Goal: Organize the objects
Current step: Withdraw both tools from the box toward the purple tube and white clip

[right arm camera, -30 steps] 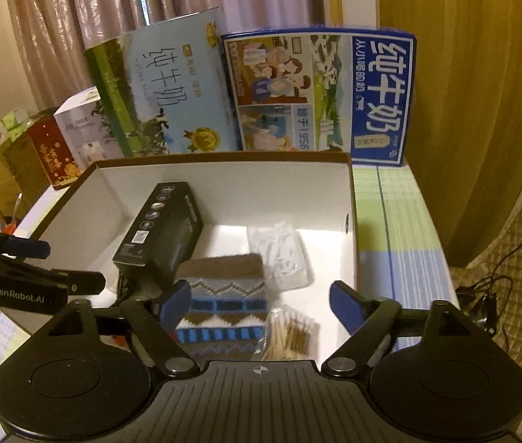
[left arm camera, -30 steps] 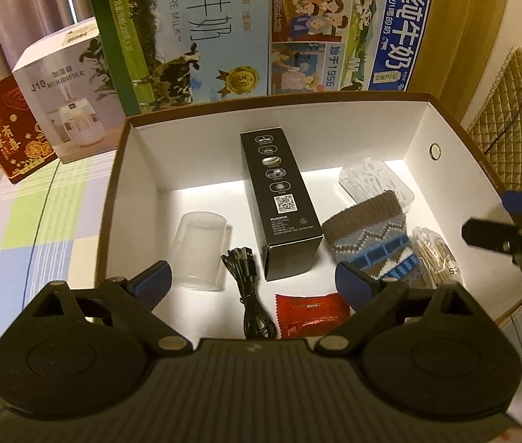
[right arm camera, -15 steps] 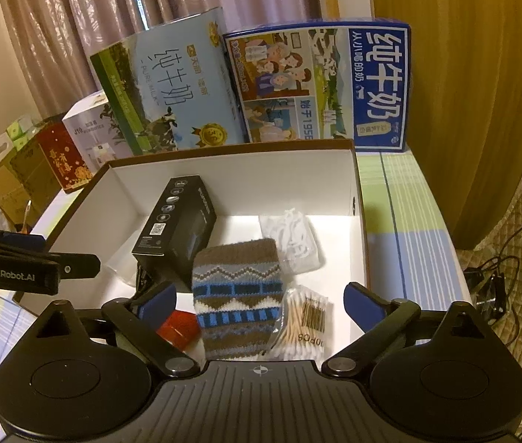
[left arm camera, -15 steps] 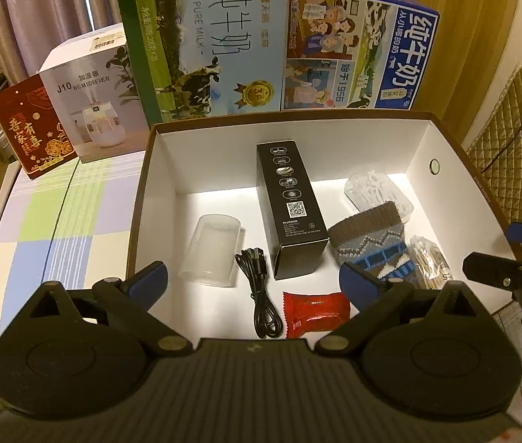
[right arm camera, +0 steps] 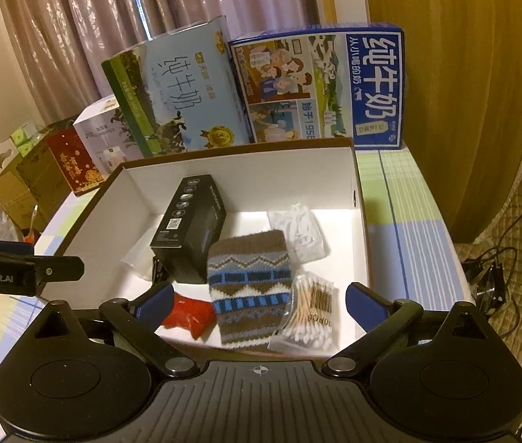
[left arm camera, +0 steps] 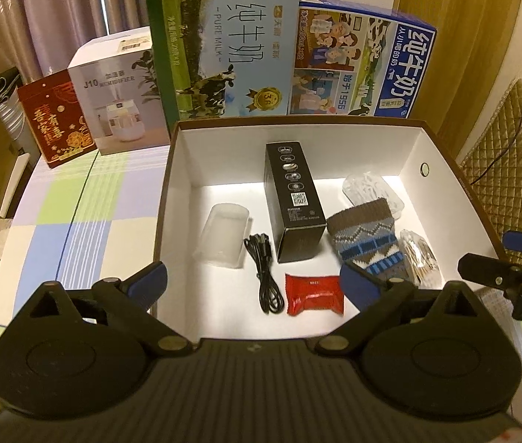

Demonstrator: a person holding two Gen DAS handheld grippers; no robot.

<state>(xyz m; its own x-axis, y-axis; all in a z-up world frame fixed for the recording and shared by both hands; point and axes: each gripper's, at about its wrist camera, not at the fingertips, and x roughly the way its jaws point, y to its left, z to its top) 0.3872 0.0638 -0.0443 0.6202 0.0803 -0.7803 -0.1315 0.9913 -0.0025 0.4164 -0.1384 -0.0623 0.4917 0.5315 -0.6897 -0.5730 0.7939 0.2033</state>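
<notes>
A brown-rimmed white box holds a black carton, a clear plastic case, a coiled black cable, a red sachet, a knitted pouch, a bag of cotton swabs and a clear pack of white picks. My left gripper is open above the box's near edge, with nothing between its fingers. My right gripper is open over the near right corner, also with nothing held.
Two milk cartons, a humidifier box and a red box stand behind the box. A checked tablecloth lies left of it. A quilted chair is at the right.
Both grippers have pulled back and risen from the box, staying open. The objects in the box have not moved.
</notes>
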